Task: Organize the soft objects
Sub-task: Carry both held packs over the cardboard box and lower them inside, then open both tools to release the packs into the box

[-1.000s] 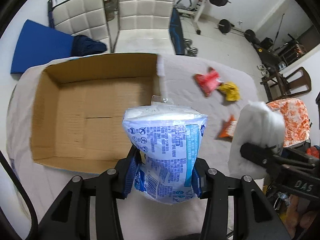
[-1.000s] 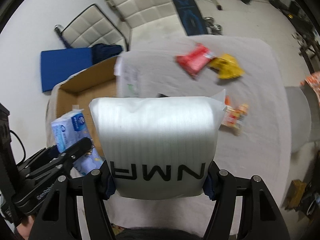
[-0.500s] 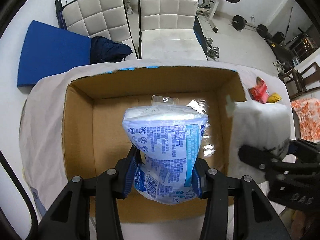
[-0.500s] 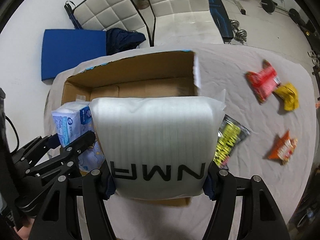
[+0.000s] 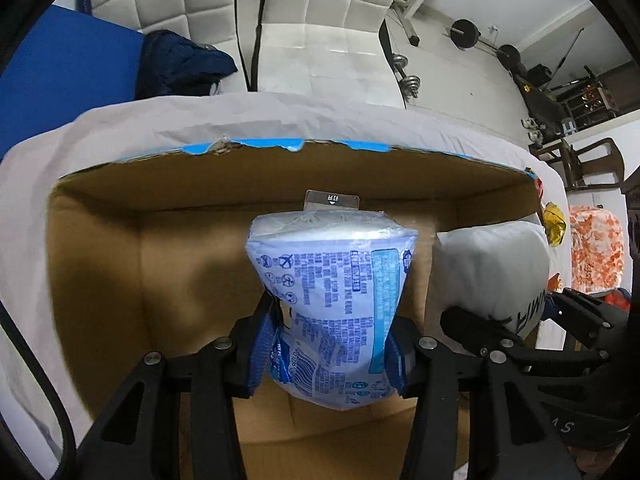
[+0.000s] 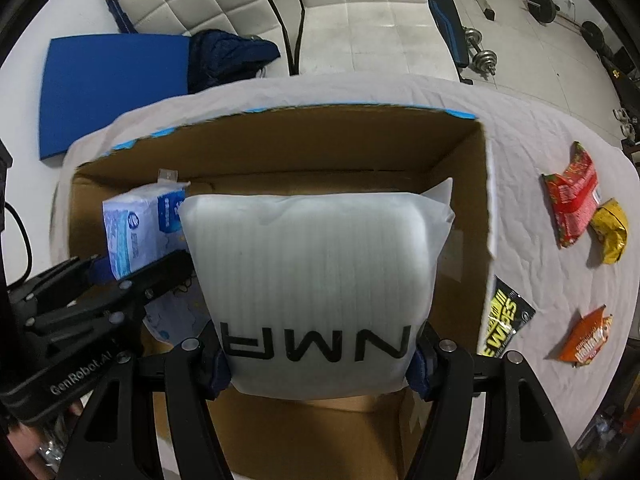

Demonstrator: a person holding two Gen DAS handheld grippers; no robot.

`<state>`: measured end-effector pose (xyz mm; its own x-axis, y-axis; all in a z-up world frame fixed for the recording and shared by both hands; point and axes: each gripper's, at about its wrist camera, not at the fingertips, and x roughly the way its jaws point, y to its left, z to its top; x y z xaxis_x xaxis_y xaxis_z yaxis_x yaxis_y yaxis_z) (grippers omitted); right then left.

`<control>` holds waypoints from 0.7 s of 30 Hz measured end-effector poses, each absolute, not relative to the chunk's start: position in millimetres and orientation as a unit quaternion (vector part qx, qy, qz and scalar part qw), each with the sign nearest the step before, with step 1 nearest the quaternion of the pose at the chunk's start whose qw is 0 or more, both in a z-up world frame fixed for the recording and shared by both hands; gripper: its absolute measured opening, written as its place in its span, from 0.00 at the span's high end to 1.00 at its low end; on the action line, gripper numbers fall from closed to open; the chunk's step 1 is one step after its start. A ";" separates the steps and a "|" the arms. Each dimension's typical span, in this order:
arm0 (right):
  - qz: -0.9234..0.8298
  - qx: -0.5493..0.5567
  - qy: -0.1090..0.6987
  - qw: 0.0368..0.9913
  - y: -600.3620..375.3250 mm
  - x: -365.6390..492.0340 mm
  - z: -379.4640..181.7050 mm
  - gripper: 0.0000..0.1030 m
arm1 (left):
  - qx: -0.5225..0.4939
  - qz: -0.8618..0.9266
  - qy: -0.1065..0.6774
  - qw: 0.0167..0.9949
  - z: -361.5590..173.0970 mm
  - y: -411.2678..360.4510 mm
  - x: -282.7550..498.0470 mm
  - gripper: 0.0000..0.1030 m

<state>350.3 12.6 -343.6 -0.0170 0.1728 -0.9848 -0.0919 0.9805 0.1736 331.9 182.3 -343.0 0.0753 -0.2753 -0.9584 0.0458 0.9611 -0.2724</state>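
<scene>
An open cardboard box sits on a table covered with a white cloth. My left gripper points down into the box. Its pads press a blue and white tissue pack, and its jaws are opening slightly. Beside it on the right, my right gripper is shut on a white foam pouch with black letters, also inside the box walls. The right wrist view shows the blue pack and left gripper at the left. In the left wrist view the pouch is at the right.
On the cloth to the right of the box lie a black and yellow wipes pack, a red packet, a yellow packet and an orange packet. Behind the table are white padded chairs and a blue mat.
Both grippers have carried their packs from above the cloth leftward over the box and down between its walls. The box now fills most of both views.
</scene>
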 end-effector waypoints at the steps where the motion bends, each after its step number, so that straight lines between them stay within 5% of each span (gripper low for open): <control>1: 0.093 0.027 0.709 0.699 14.1 352.8 -349.0 0.32 | -0.088 -0.111 0.672 0.727 -346.6 183.0 332.8 0.55; 16: 0.088 0.005 0.730 0.678 26.2 365.6 -389.6 0.26 | -0.104 -0.099 0.717 0.682 -384.8 190.3 343.6 0.47; 21: 0.088 -0.001 0.727 0.681 29.9 362.9 -388.9 0.22 | -0.087 -0.074 0.706 0.699 -376.7 198.0 340.1 0.24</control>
<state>362.9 29.9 -388.9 -0.0723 0.1180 -0.9904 -0.1206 0.9847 0.1261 340.1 198.0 -376.7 -0.0065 -0.2256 -0.9742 -0.0197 0.9741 -0.2254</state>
